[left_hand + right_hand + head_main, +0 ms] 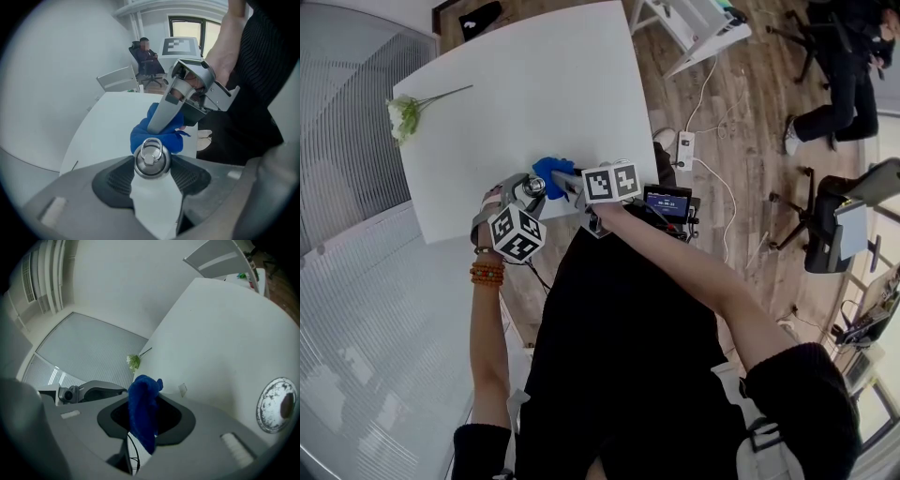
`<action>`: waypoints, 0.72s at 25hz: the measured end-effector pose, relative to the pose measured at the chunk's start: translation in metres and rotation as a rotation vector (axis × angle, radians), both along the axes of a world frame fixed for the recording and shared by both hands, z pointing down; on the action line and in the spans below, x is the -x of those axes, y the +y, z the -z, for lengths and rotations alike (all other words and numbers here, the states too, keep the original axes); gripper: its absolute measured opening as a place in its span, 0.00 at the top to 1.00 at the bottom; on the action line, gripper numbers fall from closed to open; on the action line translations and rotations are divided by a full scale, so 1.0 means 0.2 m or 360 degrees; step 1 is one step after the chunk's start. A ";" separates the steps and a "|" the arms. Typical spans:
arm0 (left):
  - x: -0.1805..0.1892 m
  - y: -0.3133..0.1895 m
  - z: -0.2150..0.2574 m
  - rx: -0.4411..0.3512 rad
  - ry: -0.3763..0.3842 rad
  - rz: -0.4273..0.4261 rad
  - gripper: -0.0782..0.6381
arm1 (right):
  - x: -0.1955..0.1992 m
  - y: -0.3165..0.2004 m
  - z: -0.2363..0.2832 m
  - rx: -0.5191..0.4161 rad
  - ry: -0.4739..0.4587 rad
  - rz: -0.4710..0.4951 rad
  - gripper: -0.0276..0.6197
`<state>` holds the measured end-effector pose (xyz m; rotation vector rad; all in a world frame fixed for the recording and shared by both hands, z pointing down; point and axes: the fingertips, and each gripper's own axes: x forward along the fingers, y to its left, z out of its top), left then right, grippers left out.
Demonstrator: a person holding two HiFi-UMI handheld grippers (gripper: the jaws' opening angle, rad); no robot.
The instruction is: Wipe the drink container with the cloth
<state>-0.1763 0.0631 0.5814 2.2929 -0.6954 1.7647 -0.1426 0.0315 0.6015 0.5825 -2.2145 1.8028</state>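
1. L gripper [152, 165]: fingers clenched on drink container [151, 157]. Pads sit either side of the steel cap, which has a ring loop. Cap end faces this gripper's cam.
2. Container pos: at near edge of white tabletop [534, 84], directly in front of the person. Resting on the top or lifted off it: can't tell.
3. R gripper [145, 419]: fingers grasping blue cloth [142, 401]. Cloth is bunched and pokes out past the fingertips.
4. Left gripper view: cloth wad lies just beyond the container, on its far side. Touching the cap or just short of it: not resolvable. R gripper comes in from the right, slanted down onto the wad.
5. Head view: both grippers close together at the near tabletop edge, L cube nearer the person than R cube.
6. Flower [405, 114], pale head and long stem, lies at far-left corner of tabletop, well apart from the grippers.
7. Bkgd: seated person [846, 75] far right on wood floor; power strip [684, 148] on floor just right of the tabletop.
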 end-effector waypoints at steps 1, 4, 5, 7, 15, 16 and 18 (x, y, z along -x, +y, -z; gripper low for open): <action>0.00 0.00 0.00 0.0002 -0.0003 -0.0001 0.54 | 0.00 0.00 -0.01 0.0001 0.0010 -0.0001 0.78; 0.00 0.00 -0.01 0.0007 -0.0013 -0.0002 0.54 | -0.03 -0.01 -0.05 0.0010 0.0086 -0.0010 0.78; 0.00 0.00 0.00 0.0008 -0.0012 -0.0002 0.54 | -0.03 -0.01 -0.08 0.0018 0.0117 -0.0014 0.78; 0.00 0.00 0.00 0.0011 -0.0010 -0.0003 0.54 | -0.04 0.00 -0.12 0.0042 0.0165 -0.0021 0.78; 0.01 0.00 -0.01 0.0018 -0.0020 -0.0005 0.54 | -0.05 0.00 -0.28 0.0114 0.0342 -0.0012 0.80; 0.00 0.00 -0.01 0.0016 -0.0018 -0.0002 0.54 | -0.05 0.00 -0.29 0.0099 0.0374 0.0008 0.80; 0.00 0.00 -0.01 0.0010 -0.0014 0.0002 0.53 | -0.05 0.00 -0.32 0.0067 0.0427 0.0054 0.80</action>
